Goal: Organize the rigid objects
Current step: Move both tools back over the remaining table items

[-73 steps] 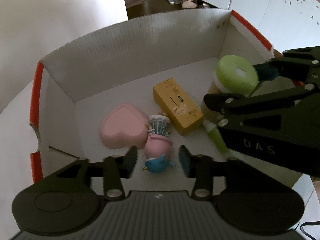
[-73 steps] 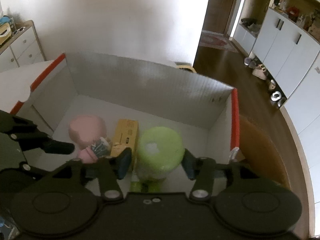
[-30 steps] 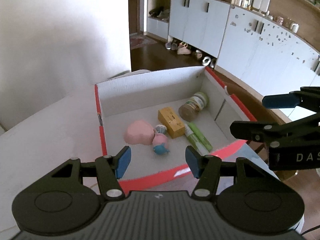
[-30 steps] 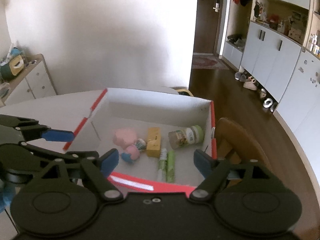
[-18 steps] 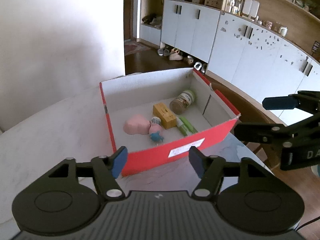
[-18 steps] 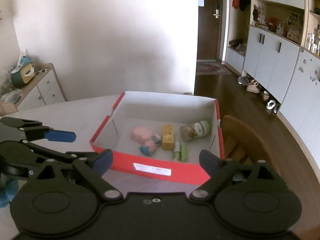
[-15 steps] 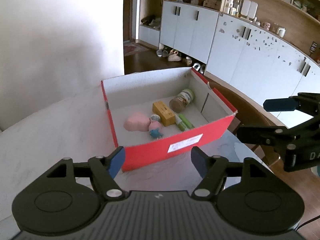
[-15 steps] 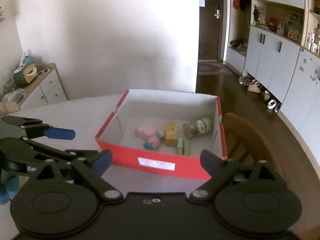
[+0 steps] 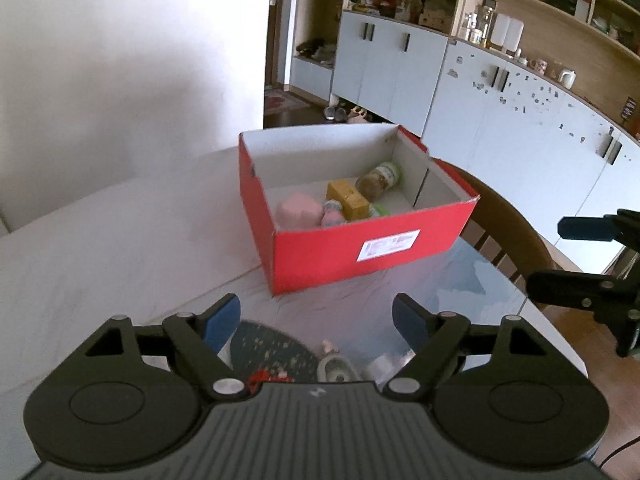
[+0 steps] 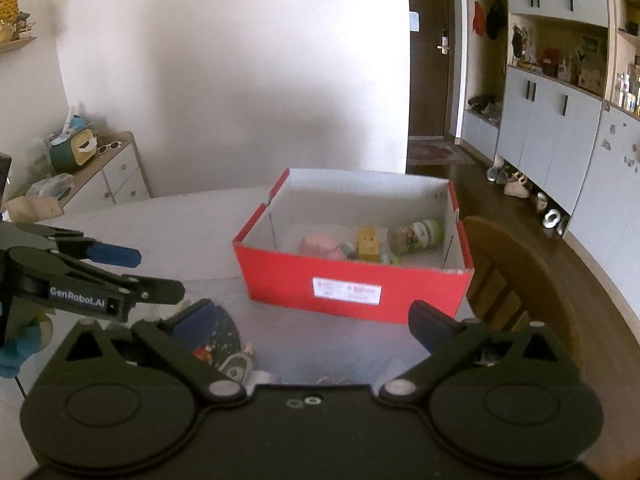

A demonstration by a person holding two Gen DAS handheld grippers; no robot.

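A red cardboard box (image 9: 360,252) with a white inside stands on the pale desk (image 9: 120,240), ahead of both tools. Inside lie a pink heart-shaped case (image 9: 299,211), a small pink and blue figurine (image 9: 333,216), a yellow carton (image 9: 347,198), a green tube (image 9: 379,210) and a green-lidded jar (image 9: 379,178) on its side. A white label (image 10: 347,291) sits on the box's near red wall; its print is too small to read. The left tool (image 9: 316,320) has just been opening and stands wide, nothing between its blue pads. The right tool (image 10: 310,320) has likewise just been opening, wide and empty. In the right view, the left tool's side reads "GenRobot.AI". A dark patterned object (image 9: 272,350) lies on the desk just before the tools.
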